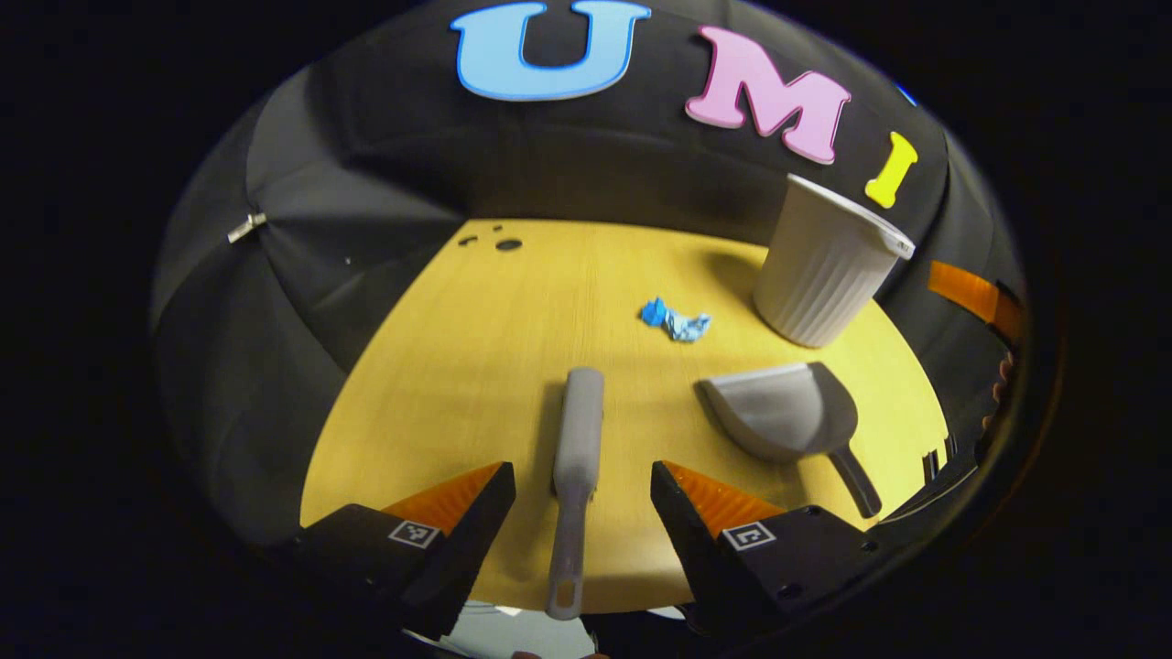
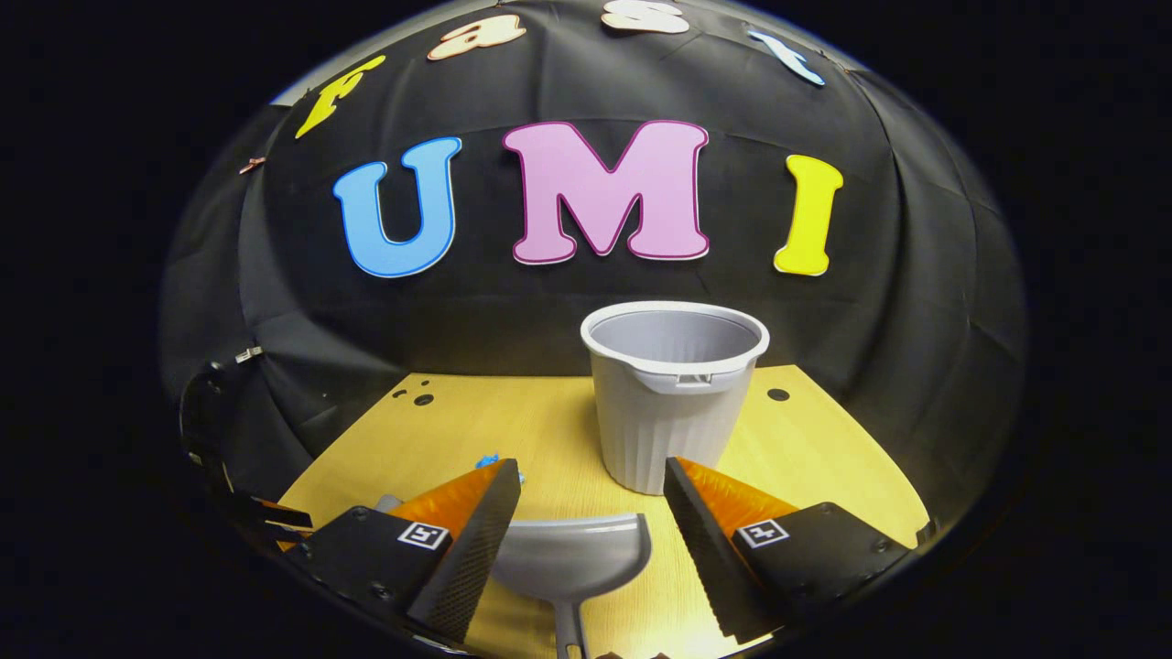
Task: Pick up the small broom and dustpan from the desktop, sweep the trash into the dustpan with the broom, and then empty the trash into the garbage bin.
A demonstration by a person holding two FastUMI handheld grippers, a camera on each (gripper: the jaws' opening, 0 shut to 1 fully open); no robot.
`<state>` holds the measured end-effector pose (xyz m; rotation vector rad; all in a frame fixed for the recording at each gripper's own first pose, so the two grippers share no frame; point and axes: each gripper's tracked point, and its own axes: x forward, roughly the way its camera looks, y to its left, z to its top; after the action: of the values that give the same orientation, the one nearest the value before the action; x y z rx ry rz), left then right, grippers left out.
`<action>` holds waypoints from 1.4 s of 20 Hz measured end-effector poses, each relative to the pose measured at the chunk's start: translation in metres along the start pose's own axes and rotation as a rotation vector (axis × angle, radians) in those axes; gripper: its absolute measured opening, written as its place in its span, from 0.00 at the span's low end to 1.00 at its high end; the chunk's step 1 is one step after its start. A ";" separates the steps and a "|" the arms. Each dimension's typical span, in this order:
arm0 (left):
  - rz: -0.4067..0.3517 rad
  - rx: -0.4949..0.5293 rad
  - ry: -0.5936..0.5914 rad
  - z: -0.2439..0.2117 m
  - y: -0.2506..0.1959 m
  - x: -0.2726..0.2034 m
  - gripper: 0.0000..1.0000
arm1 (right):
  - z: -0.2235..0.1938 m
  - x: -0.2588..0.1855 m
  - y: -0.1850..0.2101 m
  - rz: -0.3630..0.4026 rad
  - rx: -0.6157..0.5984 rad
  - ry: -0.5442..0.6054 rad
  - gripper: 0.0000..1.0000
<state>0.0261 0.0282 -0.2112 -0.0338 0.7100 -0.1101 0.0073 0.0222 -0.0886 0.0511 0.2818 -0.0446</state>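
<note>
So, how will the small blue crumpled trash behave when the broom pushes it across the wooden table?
The small blue crumpled wrapper looks thin and light, so it would probably slide or tumble easily. Its uneven creased shape suggests it may skip sideways rather than roll straight. The smooth yellow wooden tabletop likely offers little grip, so gentle strokes seem wise.

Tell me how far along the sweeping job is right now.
Barely started. Nothing looks done: the blue trash lies loose on the desk and the bin looks empty. In hand: the left claw is open astride the broom, the right claw open over the dustpan. Left: gripping, sweeping, emptying.
</note>
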 end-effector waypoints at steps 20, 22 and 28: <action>0.005 0.143 0.425 -0.063 0.015 0.082 0.75 | -0.074 -0.044 -0.002 -0.126 0.041 0.220 0.98; 0.010 0.135 0.440 -0.064 0.012 0.083 0.60 | -0.081 -0.047 0.002 -0.124 0.047 0.241 0.99; 0.007 0.073 0.413 -0.059 0.009 0.084 0.24 | -0.120 -0.032 0.013 -0.043 0.082 0.431 0.99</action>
<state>0.0519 0.0281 -0.3105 0.0629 1.1179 -0.1382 -0.0559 0.0435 -0.1942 0.1366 0.7118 -0.0882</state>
